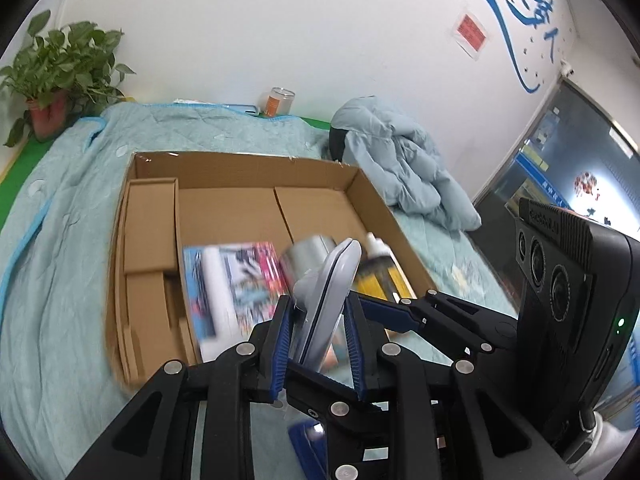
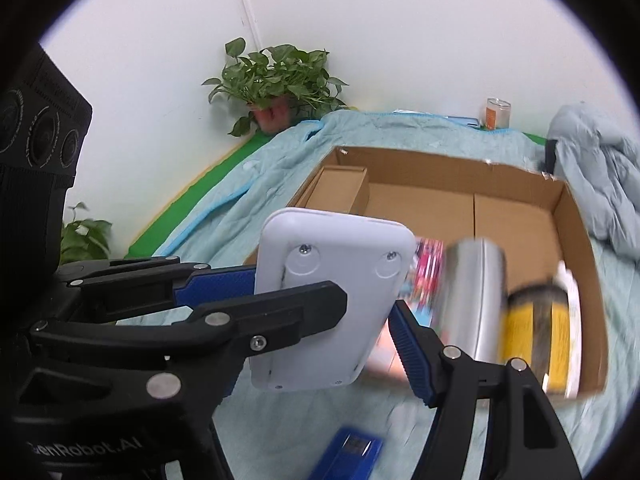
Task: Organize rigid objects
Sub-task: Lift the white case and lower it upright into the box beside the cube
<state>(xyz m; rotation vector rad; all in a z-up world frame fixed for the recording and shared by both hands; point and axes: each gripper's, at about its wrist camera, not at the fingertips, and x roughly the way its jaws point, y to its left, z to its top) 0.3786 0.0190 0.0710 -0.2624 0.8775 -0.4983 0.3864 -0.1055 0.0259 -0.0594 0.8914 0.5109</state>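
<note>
Right wrist view: two tools, left (image 2: 256, 304) and right (image 2: 324, 300), both grasping one white device (image 2: 340, 264) above one cardboard box (image 2: 520, 184).

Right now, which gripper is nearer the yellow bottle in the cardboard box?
Right. The right gripper hangs just before the yellow bottle; the left gripper, shut on the white device, is farther left.

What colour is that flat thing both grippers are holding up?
The flat device is white to pale grey, its screwed back showing best in the right wrist view.
</note>
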